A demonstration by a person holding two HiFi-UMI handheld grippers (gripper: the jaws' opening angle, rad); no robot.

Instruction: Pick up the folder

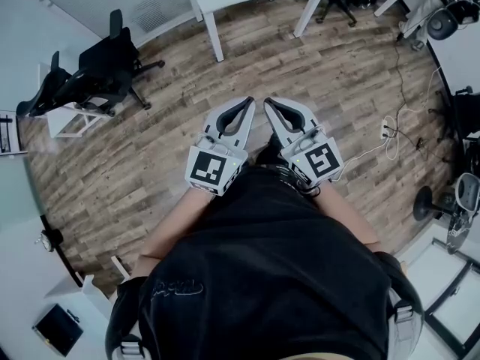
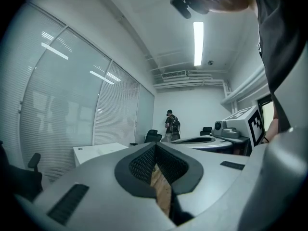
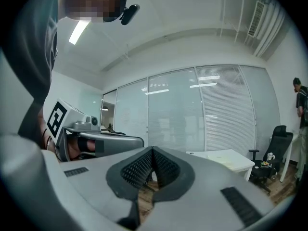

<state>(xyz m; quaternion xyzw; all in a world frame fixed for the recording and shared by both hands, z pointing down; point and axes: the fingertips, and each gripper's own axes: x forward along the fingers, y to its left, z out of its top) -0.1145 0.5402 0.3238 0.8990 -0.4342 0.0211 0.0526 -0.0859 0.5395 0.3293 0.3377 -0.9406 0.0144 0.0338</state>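
Left of my black shirt (image 1: pixel 262 276), a dark flat thing (image 1: pixel 58 328) lies on a cut-off white desk (image 1: pixel 26 298) — folder or not, too small to tell — and ahead of the shirt my left gripper (image 1: pixel 248 103) and right gripper (image 1: pixel 268 102) hang empty, jaws pressed together.

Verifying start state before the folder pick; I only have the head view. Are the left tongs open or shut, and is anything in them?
Observer: On the left gripper the tongs are shut tip to tip with nothing between them. Only wooden floor shows through the gap behind the tips.
Operator: Right one?
Observer: The right gripper is the same, shut and empty.
Operator: Anyone ahead of them?
Observer: Yes, the left gripper view shows a person standing far across the room.
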